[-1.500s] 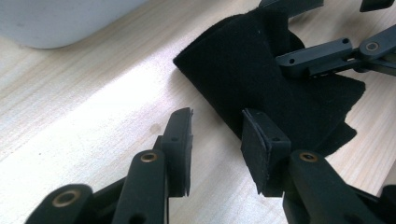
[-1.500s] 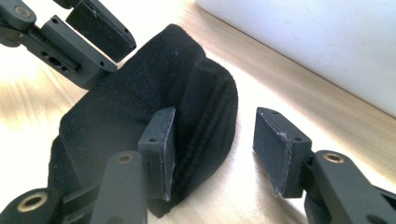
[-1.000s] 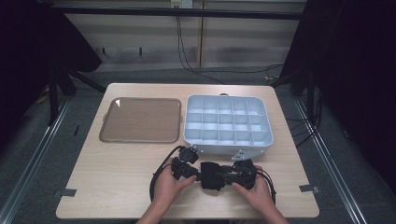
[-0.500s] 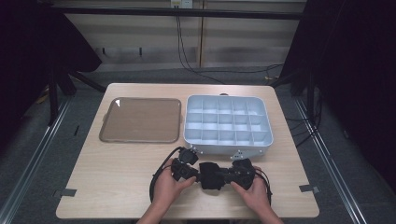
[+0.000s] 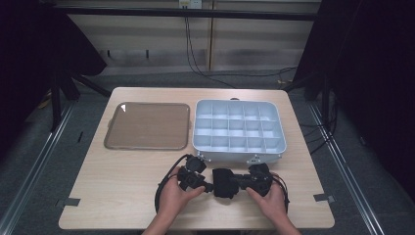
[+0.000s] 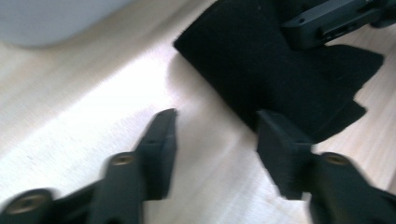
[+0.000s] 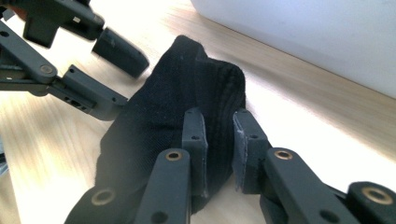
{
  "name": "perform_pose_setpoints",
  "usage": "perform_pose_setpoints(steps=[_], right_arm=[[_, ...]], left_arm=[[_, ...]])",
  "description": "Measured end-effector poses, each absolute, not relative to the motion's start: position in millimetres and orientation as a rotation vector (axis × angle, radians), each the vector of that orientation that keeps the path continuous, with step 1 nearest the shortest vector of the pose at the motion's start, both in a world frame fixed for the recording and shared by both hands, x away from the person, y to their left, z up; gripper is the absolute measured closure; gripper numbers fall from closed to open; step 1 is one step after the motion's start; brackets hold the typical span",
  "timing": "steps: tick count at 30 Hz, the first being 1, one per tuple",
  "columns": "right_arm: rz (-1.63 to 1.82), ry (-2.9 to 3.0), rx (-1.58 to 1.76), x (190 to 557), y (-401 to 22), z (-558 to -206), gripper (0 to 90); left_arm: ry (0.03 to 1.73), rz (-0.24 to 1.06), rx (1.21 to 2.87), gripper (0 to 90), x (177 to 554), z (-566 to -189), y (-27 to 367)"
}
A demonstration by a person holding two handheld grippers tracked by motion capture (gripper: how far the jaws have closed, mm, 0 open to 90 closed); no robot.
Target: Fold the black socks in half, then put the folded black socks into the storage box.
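A black cloth (image 5: 224,182) lies crumpled on the wooden table (image 5: 122,196) near its front edge, between the two grippers. My left gripper (image 5: 208,187) is to its left, and its jaws have just been opening. In the left gripper view the left gripper (image 6: 217,135) is open over bare wood, with the cloth (image 6: 261,70) beside its right jaw. My right gripper (image 5: 236,183) comes in from the right. Its jaws have just been closing, and in the right gripper view the right gripper (image 7: 219,126) pinches a raised fold of the cloth (image 7: 154,121). The left gripper (image 7: 116,77) stands open past the cloth.
A white compartment box (image 5: 238,129) stands just behind the hands, right of centre. A brown flat tray (image 5: 147,126) lies at the back left. Black cables (image 5: 159,188) loop on the table beside the left hand.
The left gripper's jaws have spread apart and let go of the cloth's edge. The right gripper has closed onto the cloth. Both hands have stayed about where they were.
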State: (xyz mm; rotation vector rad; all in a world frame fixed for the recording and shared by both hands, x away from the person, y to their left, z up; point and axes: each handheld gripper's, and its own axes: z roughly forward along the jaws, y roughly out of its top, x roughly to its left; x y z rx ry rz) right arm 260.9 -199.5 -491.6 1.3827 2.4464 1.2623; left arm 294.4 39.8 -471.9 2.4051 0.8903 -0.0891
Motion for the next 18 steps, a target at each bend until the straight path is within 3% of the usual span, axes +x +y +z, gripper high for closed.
perform_pose_setpoints(steps=[6,18], right_arm=[[1.296,2.445,1.406,261,-205,-486,77.5],[1.275,2.475,1.383,260,-214,-476,77.4]], left_arm=[[0.815,-0.006,2.401,28.1,297,-470,49],[0.767,0.086,2.440,21.8,299,-478,68]])
